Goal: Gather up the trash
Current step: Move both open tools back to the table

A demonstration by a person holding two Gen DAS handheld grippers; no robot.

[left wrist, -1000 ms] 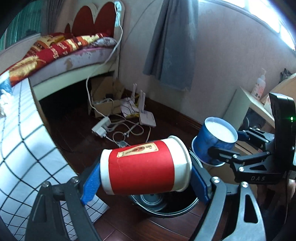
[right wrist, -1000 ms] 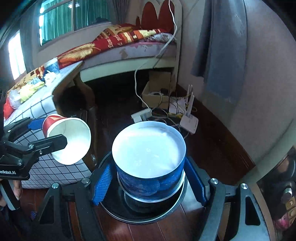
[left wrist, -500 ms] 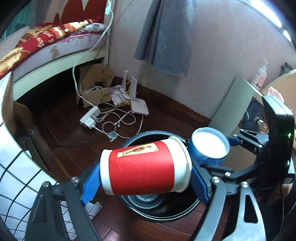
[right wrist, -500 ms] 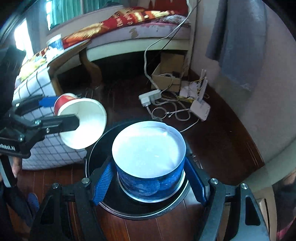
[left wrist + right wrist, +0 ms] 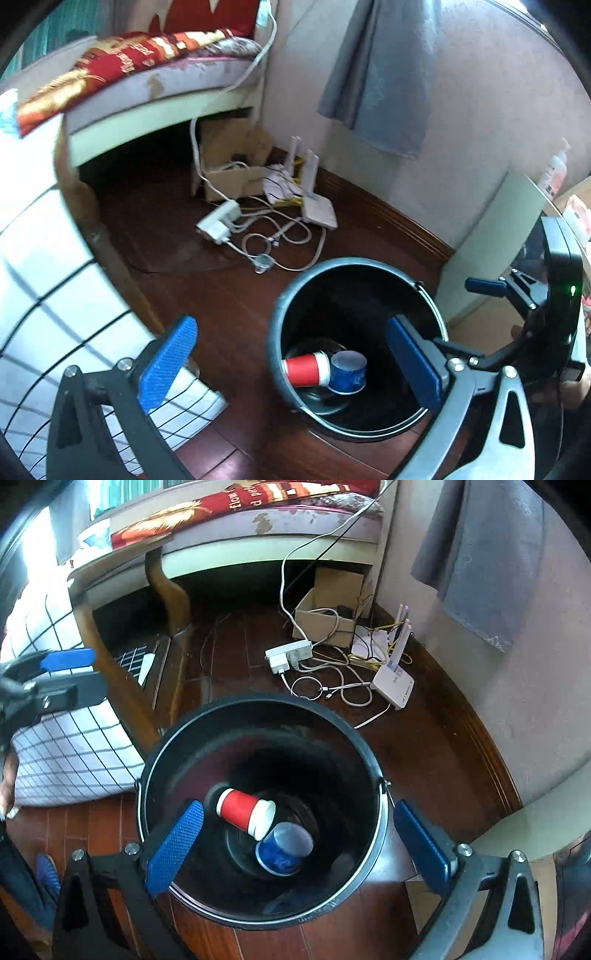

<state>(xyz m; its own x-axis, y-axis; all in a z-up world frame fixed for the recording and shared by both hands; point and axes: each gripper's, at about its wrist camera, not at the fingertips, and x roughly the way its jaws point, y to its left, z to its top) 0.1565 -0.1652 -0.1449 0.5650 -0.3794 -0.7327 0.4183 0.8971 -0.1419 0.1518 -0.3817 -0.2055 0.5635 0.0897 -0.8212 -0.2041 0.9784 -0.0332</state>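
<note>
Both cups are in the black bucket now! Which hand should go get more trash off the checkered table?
Probably left. The left gripper is opening with nothing between its jaws, right beside the checkered tablecloth. The right gripper is opening, also with nothing in it, but over the bucket, farther away.

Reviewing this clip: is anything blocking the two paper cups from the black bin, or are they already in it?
Nothing visible blocks them. The red paper cup and the blue paper cup already lie touching at the bottom of the round black bin. Both the left hand-held gripper and the right hand-held gripper are opening with nothing between their pads.
</note>
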